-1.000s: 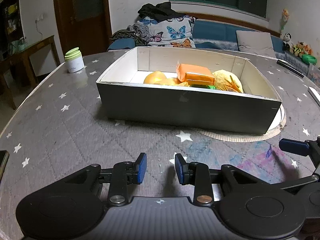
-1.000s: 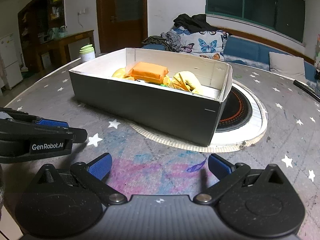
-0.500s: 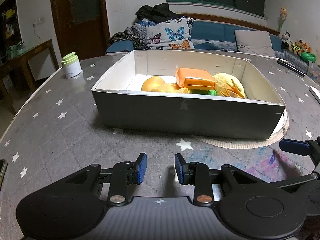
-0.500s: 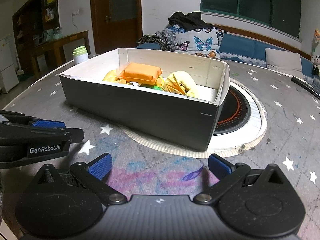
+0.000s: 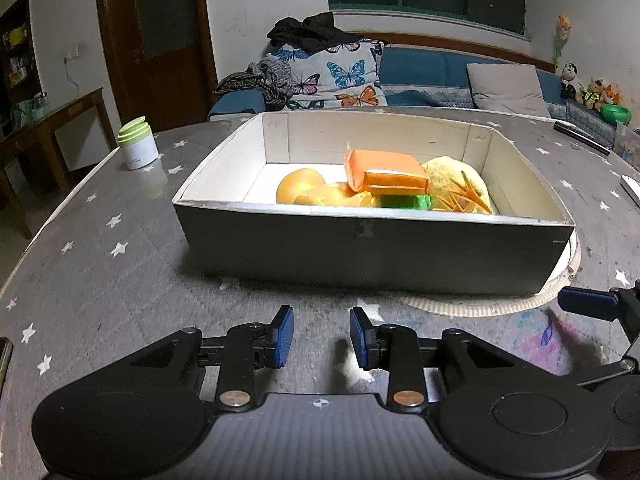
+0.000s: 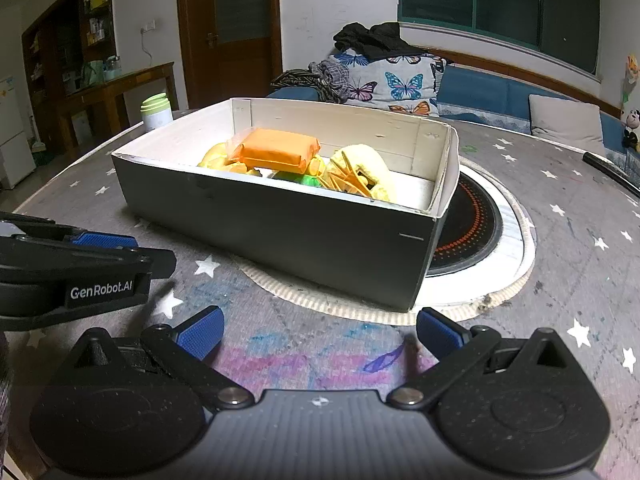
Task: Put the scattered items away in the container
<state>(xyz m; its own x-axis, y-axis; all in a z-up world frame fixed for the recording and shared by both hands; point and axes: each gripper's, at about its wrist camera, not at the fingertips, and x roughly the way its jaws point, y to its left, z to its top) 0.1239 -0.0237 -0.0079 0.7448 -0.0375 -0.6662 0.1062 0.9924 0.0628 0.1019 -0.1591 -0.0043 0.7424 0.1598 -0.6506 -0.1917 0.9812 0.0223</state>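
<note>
A grey box with a white inside stands on the star-patterned table. In it lie an orange packet, round yellow-orange pieces, a green piece and a yellow ring-shaped toy. My left gripper hovers over the table in front of the box, its jaws a narrow gap apart and empty. My right gripper is open wide and empty, to the right of the left one, near the box's right corner.
A white jar with a green lid stands at the table's far left. A round black cooktop with a white rim lies under and right of the box. A dark remote lies far right. A phone edge shows at left.
Both grippers have risen and tilted slightly, so the box sits lower in both views with more of its inside showing. The jaws have not moved.
</note>
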